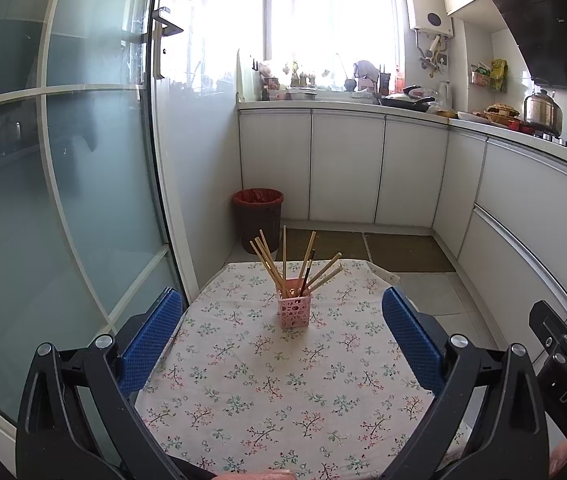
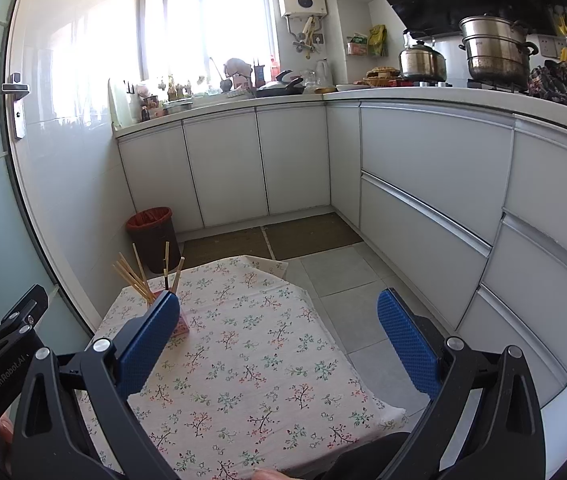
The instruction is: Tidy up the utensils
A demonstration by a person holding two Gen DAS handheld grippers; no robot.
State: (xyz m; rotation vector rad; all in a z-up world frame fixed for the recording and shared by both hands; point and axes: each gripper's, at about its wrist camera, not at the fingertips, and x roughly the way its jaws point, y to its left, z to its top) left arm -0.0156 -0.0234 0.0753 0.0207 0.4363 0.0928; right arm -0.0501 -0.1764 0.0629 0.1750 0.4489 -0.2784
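On the table: floral cloth [image 1: 283, 380] covers the top; a pink perforated holder [image 1: 293, 307] stands upright near its far end.
Holder contents: wooden chopsticks [image 1: 283, 264] fanned out in it, tips upward, one darker stick among them.
Left gripper [image 1: 281, 330]: fingers spread wide, blue pads [image 1: 151, 340] to either side of the view; nothing between them, nothing touched.
Left gripper position: above the near part of the cloth, holder ahead on the centre line, well apart from the pads.
Right gripper [image 2: 277, 336]: fingers likewise wide, gripping nothing.
Right gripper position: over the table's right part; its left pad [image 2: 149, 344] overlaps the holder [image 2: 181, 326] in view, contact cannot be judged.
Chopsticks from right wrist: visible [image 2: 139, 276] above that pad, leaning left.
Surroundings: red-lined bin [image 1: 258, 220] on the floor beyond the table, against white cabinets [image 1: 347, 168].
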